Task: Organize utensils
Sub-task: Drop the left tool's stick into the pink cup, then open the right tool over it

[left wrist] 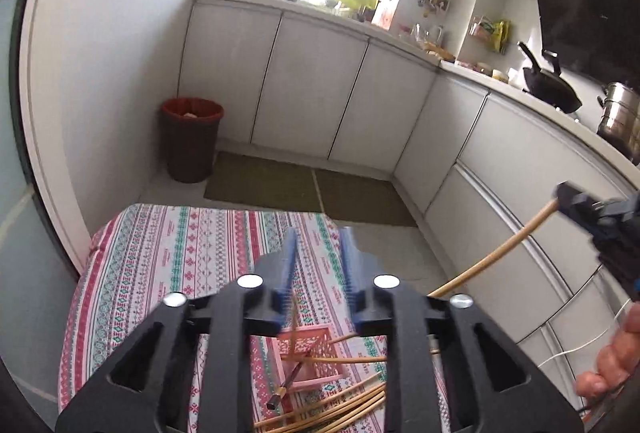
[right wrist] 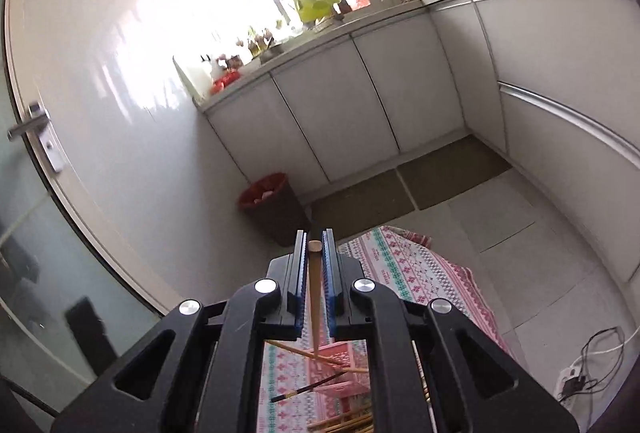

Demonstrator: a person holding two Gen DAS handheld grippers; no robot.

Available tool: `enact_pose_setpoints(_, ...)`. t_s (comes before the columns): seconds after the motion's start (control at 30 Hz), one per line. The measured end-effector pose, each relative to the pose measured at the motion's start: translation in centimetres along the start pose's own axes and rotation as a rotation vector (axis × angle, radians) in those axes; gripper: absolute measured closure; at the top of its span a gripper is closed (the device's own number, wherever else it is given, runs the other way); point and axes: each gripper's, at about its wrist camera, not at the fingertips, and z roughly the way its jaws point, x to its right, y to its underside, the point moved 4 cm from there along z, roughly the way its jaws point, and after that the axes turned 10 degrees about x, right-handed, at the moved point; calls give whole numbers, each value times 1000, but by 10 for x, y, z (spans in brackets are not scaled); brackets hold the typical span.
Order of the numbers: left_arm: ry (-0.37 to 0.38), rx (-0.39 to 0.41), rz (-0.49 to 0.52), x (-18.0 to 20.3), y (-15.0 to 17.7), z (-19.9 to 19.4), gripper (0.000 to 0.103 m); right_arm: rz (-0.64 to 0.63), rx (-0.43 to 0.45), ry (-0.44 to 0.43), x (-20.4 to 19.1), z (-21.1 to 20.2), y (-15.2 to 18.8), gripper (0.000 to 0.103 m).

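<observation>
My left gripper (left wrist: pixel 319 231) stands open above the patterned tablecloth (left wrist: pixel 160 265). A thin bamboo chopstick (left wrist: pixel 294 325) hangs blurred by its left pad and reaches down into the pink slotted basket (left wrist: pixel 320 361). A dark chopstick with a gold band (left wrist: pixel 285 387) leans on the basket. Several bamboo chopsticks (left wrist: pixel 344 407) lie loose in front of it. My right gripper (right wrist: pixel 314 237) is shut on a bamboo chopstick (right wrist: pixel 314 285), raised over the basket (right wrist: pixel 340 357). In the left wrist view the right gripper (left wrist: pixel 568 193) is at the far right, holding that chopstick (left wrist: pixel 500 257).
A dark bin with a red liner (left wrist: pixel 192 141) stands by the wall beyond the table. White cabinets (left wrist: pixel 312 93) run along the back and right, with a wok (left wrist: pixel 548 89) and steel pot (left wrist: pixel 620 113) on the counter. A hand (left wrist: pixel 612 365) shows lower right. Cables (right wrist: pixel 576 381) lie on the floor.
</observation>
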Motion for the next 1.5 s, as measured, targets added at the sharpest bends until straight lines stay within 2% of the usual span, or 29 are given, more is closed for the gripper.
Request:
enact_pose_setpoints(0.23, -30, 62, -16, -10, -25, -20, 70, -46, -8, 36, -9, 21, 13, 95)
enact_pose_setpoints(0.57, -71, 54, -28, -25, -29, -22, 66, -65, -40, 62, -15, 55, 37, 95)
enact_pose_setpoints(0.63, -79, 52, -32, -28, -29, -23, 65, -61, -55, 45, -14, 64, 43, 90)
enact_pose_setpoints(0.7, -83, 52, -37, -31, -30, -24, 65, -40, -65, 21, -13, 72, 48, 61)
enact_pose_setpoints(1.0, -68, 55, -21, -20, -31, -33, 61, -82, -18, 31, -19, 51, 34, 57)
enact_pose_setpoints(1.03, -66, 55, -16, -16, -31, -35, 59, -92, -17, 33, -20, 48, 33, 54)
enact_pose_setpoints(1.1, -67, 56, -11, -15, -30, -37, 55, -107, -10, 42, -20, 40, 32, 43)
enact_pose_setpoints(1.17, -72, 53, -6, -11, -29, -39, 52, -124, -4, 49, -21, 33, 32, 41)
enact_pose_setpoints(1.3, -75, 45, -4, -5, -26, -45, 46, -187, -5, 86, -19, 18, 34, 26)
enact_pose_setpoints(1.4, -82, 39, 8, 3, -22, -48, 37, -232, 1, 107, -16, 6, 37, 17)
enact_pose_setpoints(1.5, -92, 29, 24, 11, -16, -51, 30, -255, -11, 108, -12, -3, 42, 14)
